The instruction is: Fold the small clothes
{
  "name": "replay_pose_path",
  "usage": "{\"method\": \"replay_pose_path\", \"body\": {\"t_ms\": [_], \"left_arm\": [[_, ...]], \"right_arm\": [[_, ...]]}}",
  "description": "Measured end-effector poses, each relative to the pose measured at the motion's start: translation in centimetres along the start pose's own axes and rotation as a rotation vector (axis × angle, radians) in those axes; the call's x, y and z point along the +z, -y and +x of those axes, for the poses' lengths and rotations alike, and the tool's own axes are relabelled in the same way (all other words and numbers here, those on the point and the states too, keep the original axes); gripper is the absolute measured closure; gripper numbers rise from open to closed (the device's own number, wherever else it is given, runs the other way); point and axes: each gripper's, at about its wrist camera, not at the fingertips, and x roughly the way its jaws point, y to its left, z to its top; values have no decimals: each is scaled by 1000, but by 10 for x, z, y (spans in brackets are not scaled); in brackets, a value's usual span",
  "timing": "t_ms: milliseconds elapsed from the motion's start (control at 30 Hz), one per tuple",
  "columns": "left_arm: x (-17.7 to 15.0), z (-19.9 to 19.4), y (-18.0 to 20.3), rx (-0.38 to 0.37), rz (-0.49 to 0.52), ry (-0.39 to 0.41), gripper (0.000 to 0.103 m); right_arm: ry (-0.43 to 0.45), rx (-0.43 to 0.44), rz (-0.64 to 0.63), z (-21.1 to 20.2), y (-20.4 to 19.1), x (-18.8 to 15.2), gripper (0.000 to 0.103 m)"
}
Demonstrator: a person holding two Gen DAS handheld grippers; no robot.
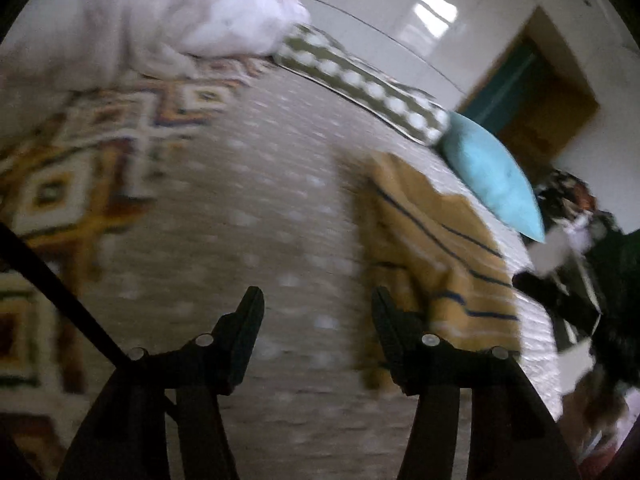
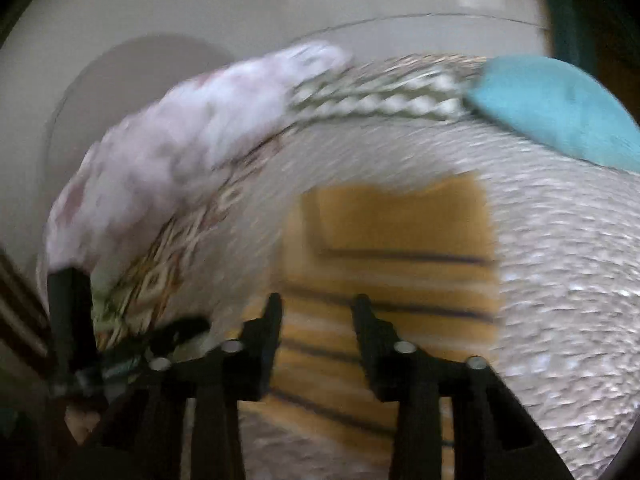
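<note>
A mustard-yellow garment (image 2: 400, 240) with thin dark stripes is seen lying flat on a bed (image 1: 260, 200), folded into a roughly rectangular shape with an upper panel turned over the lower part. In the left wrist view the same garment (image 1: 432, 248) lies to the right of the left claw (image 1: 318, 300), close to the bed's right edge, where the bedspread drops away. The bedspread is pale, textured with small raised bumps and faint white dots, and a wide bare stretch of it is left open around the garment. The left claw is held released above the bedspread, with its dark fingers well apart and nothing between them. The right claw (image 2: 316, 304) is held over the lower striped part of the garment, its fingers set narrower yet still parted, and no cloth is seen pinched between them; whether the tips touch the fabric cannot be told through the blur. A geometric patterned blanket (image 1: 80, 152) in orange, brown and white is spread at the left of the bed, and a soft white-pink bundle of bedding (image 1: 180, 12) is heaped behind it. A long olive cushion with white dots (image 1: 360, 80) is laid along the far edge, with a smooth turquoise pillow (image 1: 492, 176) beside it. Both views are smeared by motion.
</note>
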Motion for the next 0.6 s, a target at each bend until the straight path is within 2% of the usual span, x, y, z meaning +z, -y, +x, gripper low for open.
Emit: {"method": "replay_pose_path", "body": {"t_ms": [33, 133, 300, 367, 500, 600], "left_arm": [[1, -4, -5, 13, -7, 9, 49], [0, -14, -19, 20, -18, 26, 49], [-6, -29, -42, 54, -24, 40, 47], [-8, -31, -48, 54, -29, 41, 47], [-12, -39, -62, 72, -26, 43, 47], [-14, -43, -70, 83, -36, 48, 47]], "right_arm": [[-23, 9, -17, 7, -9, -5, 80], [-106, 10, -34, 38, -33, -18, 80], [-233, 48, 8, 81, -43, -43, 80], [-215, 51, 16, 74, -45, -44, 78], [-126, 79, 23, 39, -53, -34, 78], [-59, 44, 45, 16, -53, -31, 78]]}}
